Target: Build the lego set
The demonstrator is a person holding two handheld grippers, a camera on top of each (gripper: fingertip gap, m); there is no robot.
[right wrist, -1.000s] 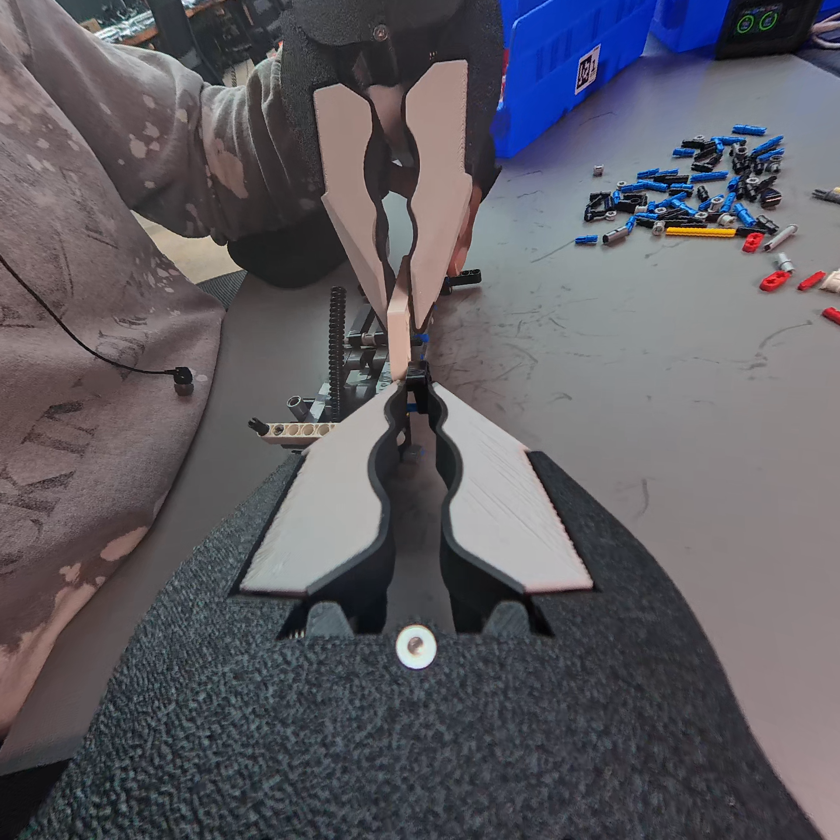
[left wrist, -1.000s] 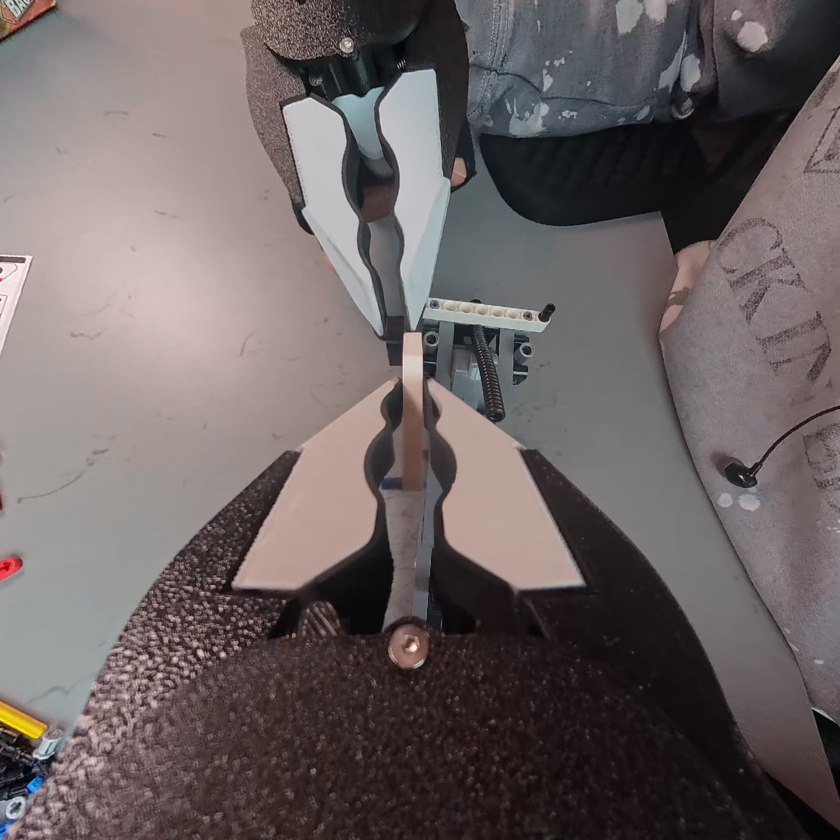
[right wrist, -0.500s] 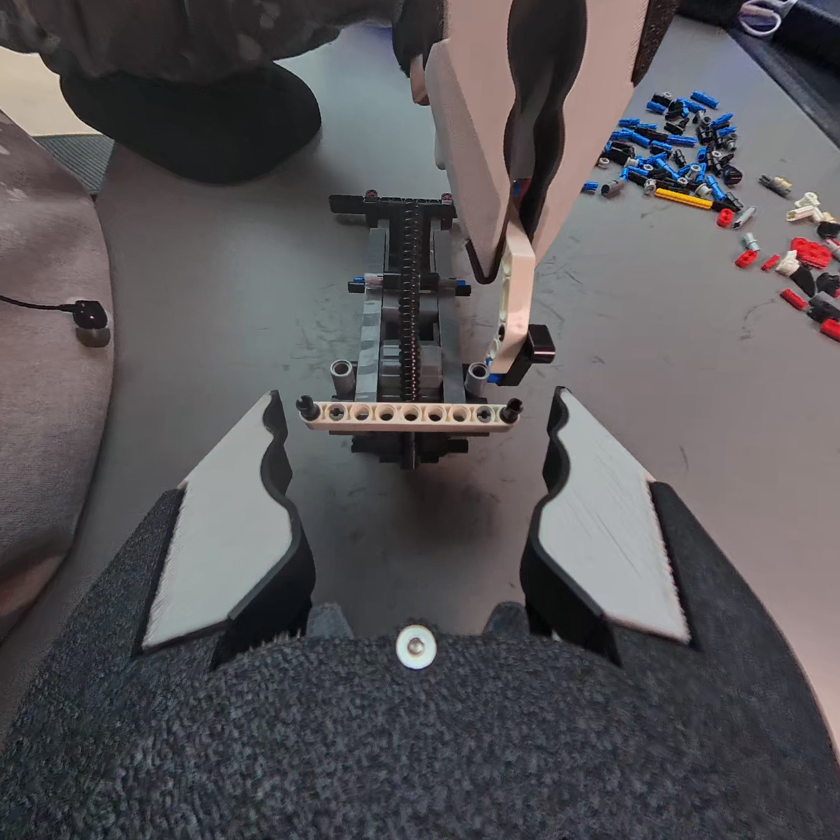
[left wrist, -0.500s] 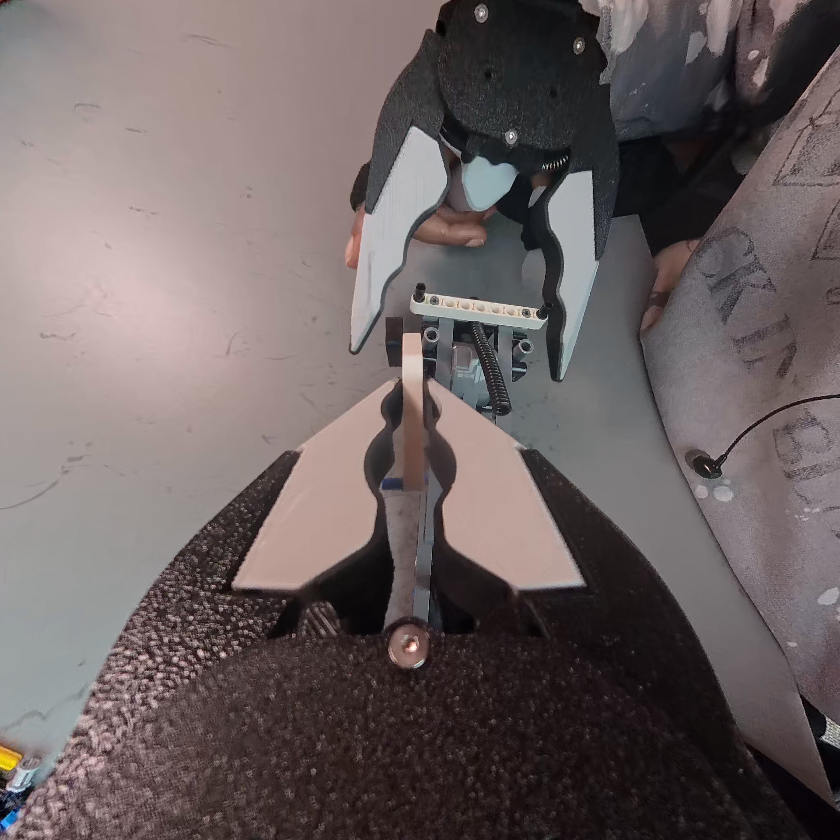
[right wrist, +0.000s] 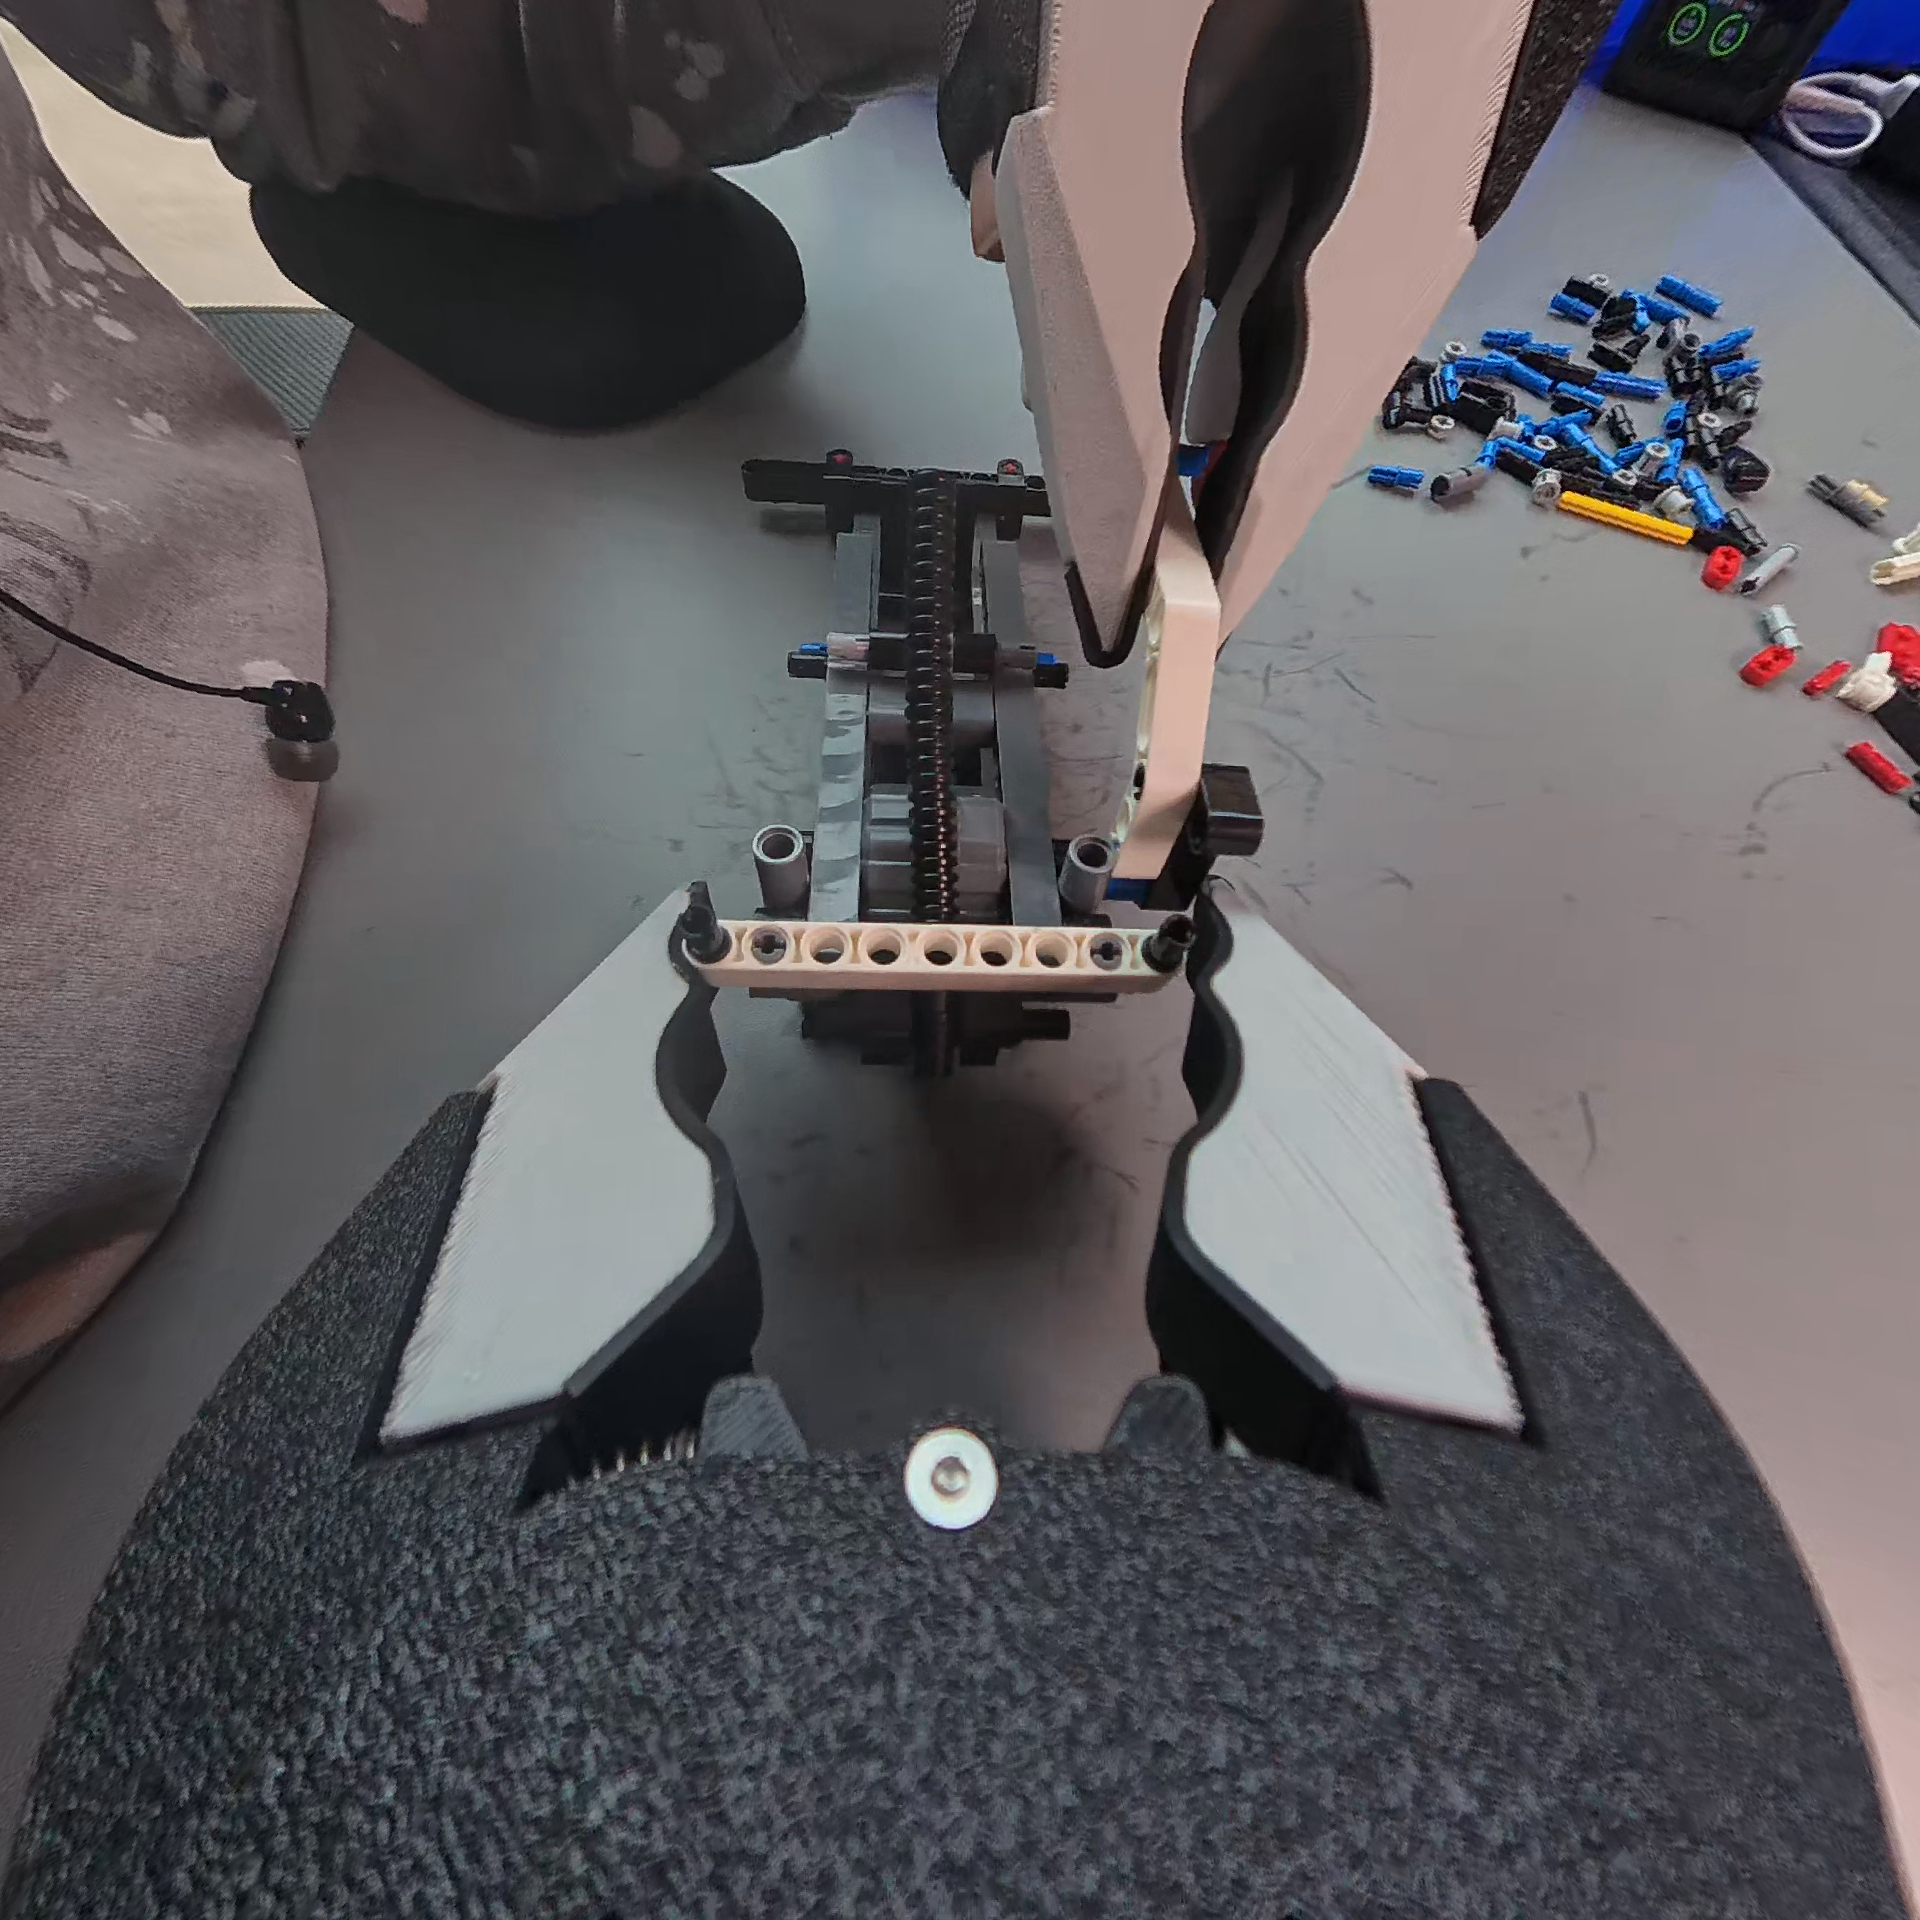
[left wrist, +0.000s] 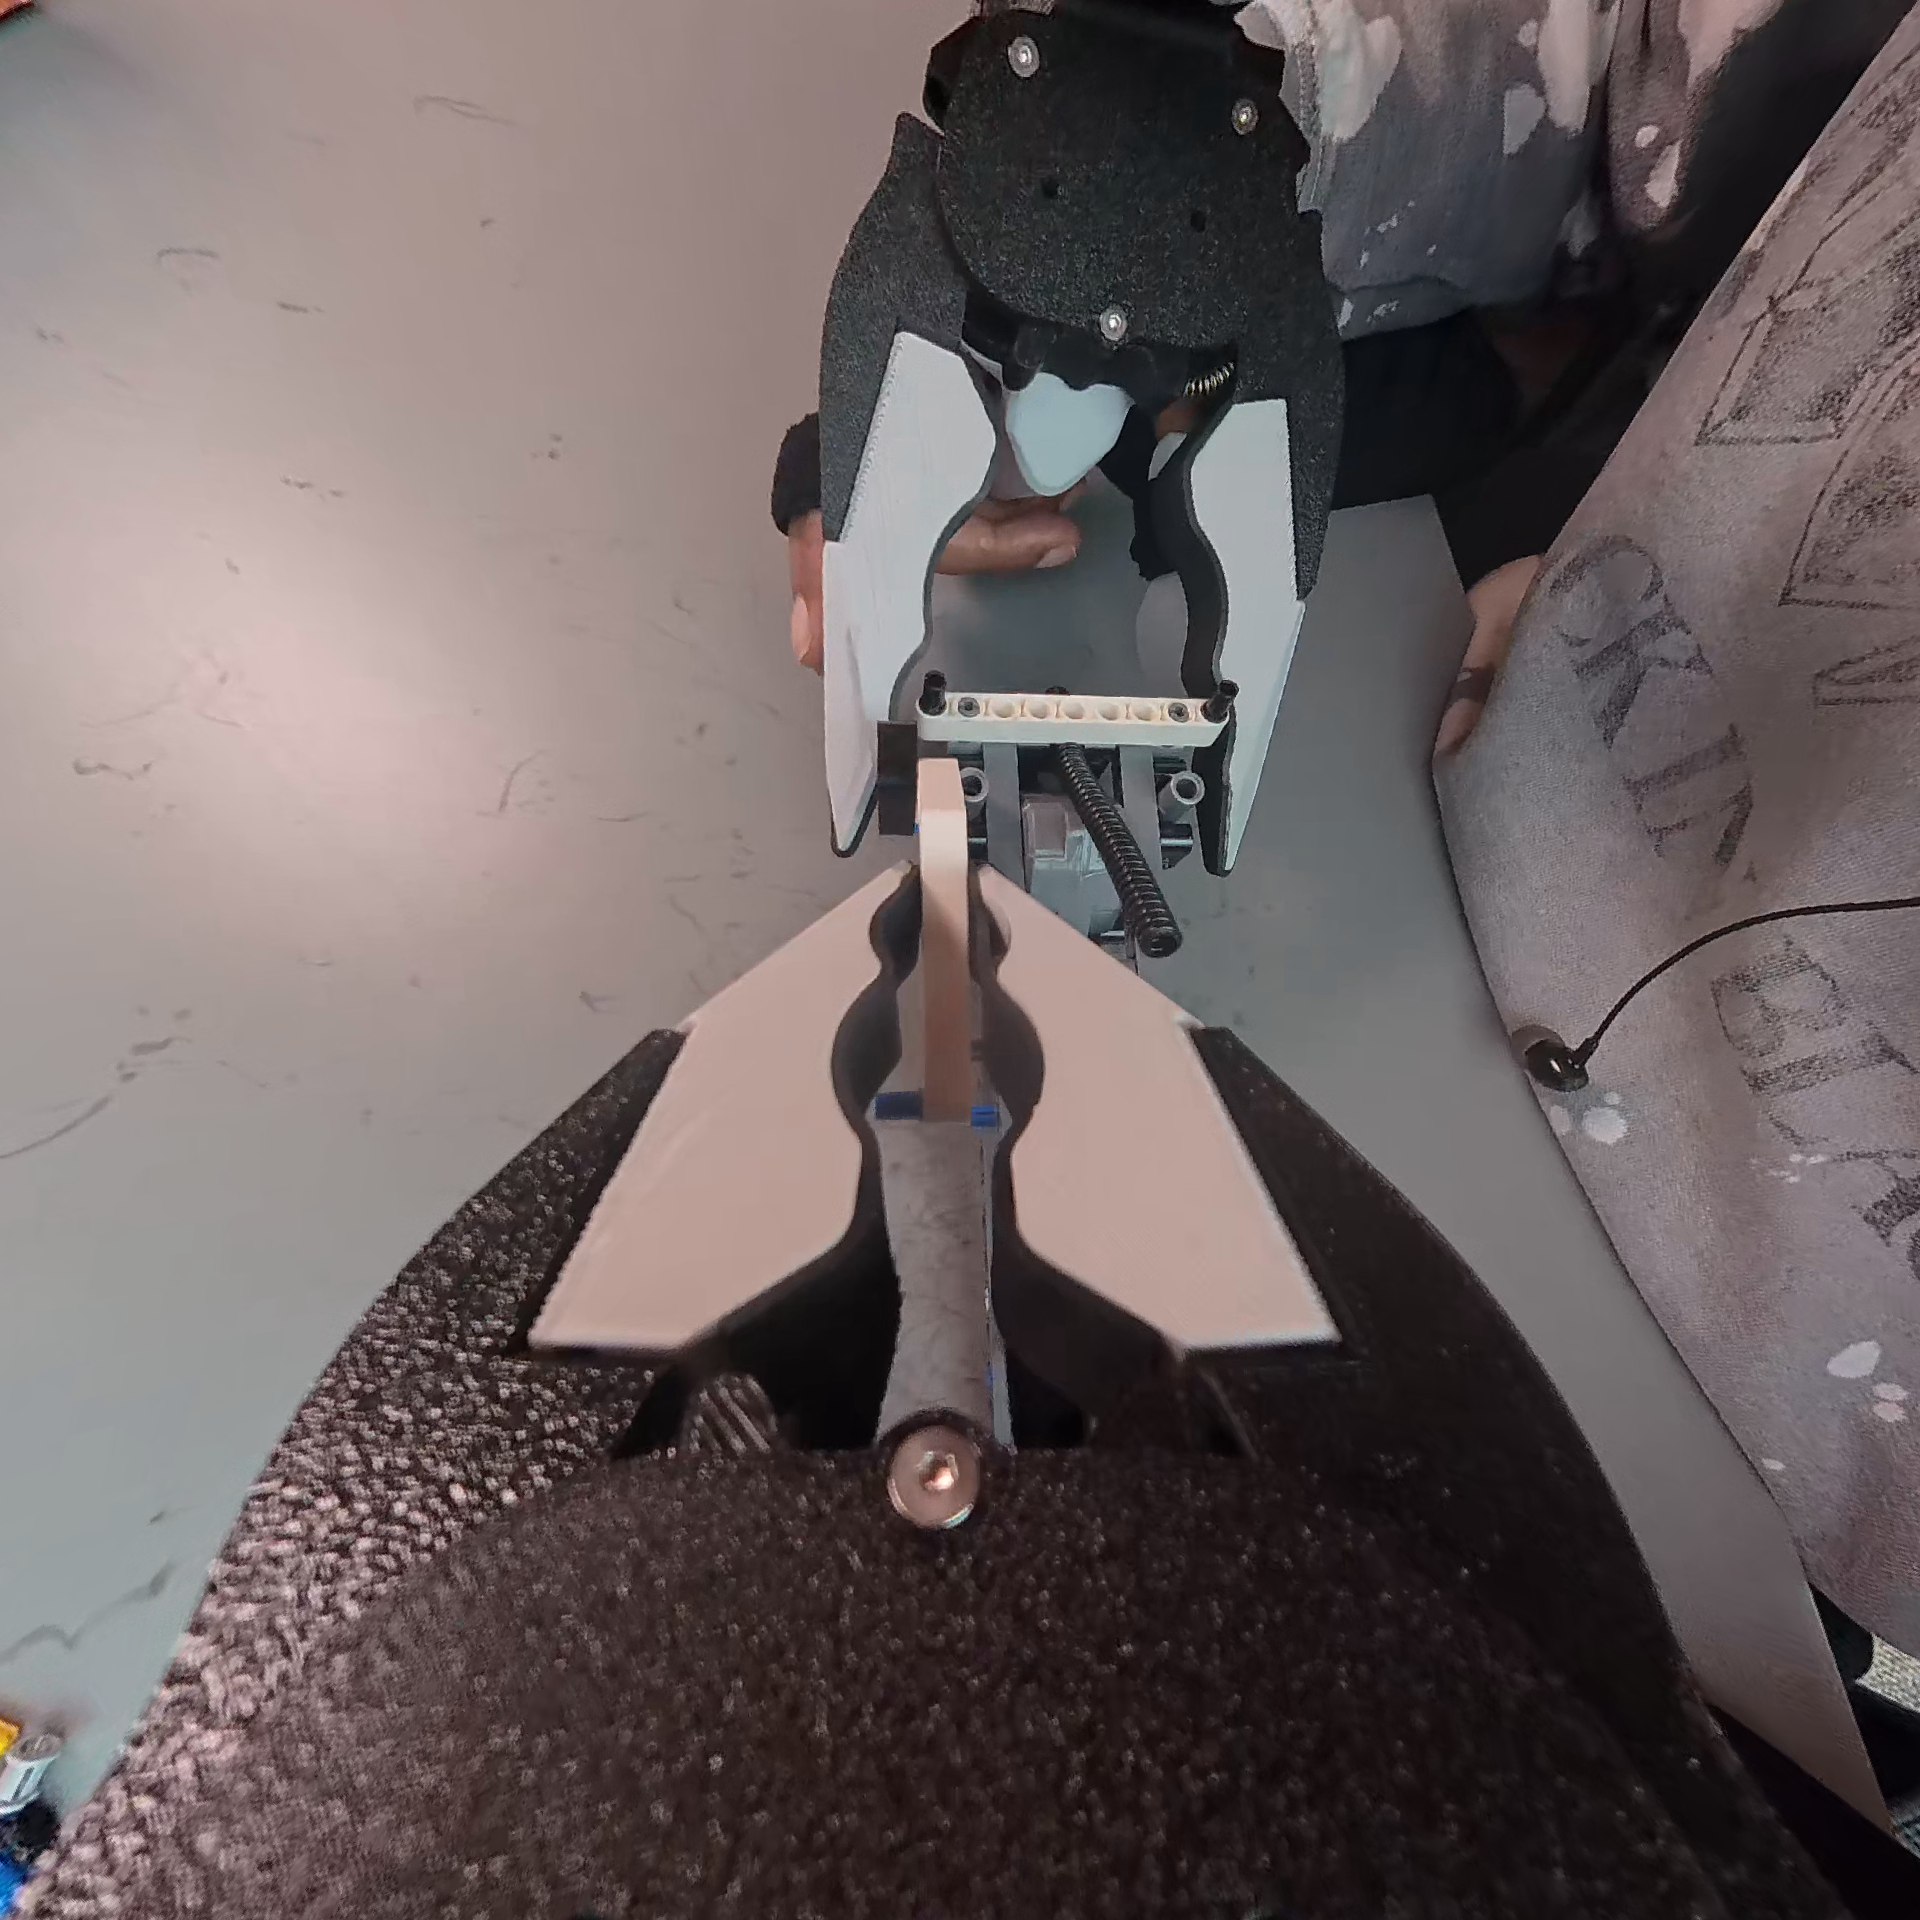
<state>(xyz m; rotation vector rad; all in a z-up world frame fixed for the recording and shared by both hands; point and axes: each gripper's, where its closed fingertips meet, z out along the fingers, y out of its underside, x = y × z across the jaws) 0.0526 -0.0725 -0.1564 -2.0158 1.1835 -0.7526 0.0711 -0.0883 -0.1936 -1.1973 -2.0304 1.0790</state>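
A grey and black lego chassis (right wrist: 862,727) with a black ribbed spring along its middle lies on the grey table. A white cross beam (right wrist: 940,951) with holes caps its near end. My right gripper (right wrist: 943,977) has wide jaws, and its fingertips (right wrist: 694,940) meet the two ends of that beam; it also shows in the left wrist view (left wrist: 1049,790). My left gripper (left wrist: 940,883) is shut on an upright white beam (left wrist: 943,987). That beam (right wrist: 1179,707) carries a black connector (right wrist: 1231,805) at its lower end, beside the chassis's right side.
A pile of loose blue and black pieces (right wrist: 1579,416), a yellow beam (right wrist: 1626,516) and red pieces (right wrist: 1870,675) lie at the right. A person's clothing (right wrist: 135,623) with a black cable clip (right wrist: 296,717) fills the left. A sleeve (right wrist: 540,291) rests behind the chassis. The gap from one gripper's tips to the other's is roughly 5 cm.
My right gripper opened, left the white beam's tip, moved to the chassis's near end and narrowed onto the cross beam. My left gripper kept its hold and stayed beside the chassis.
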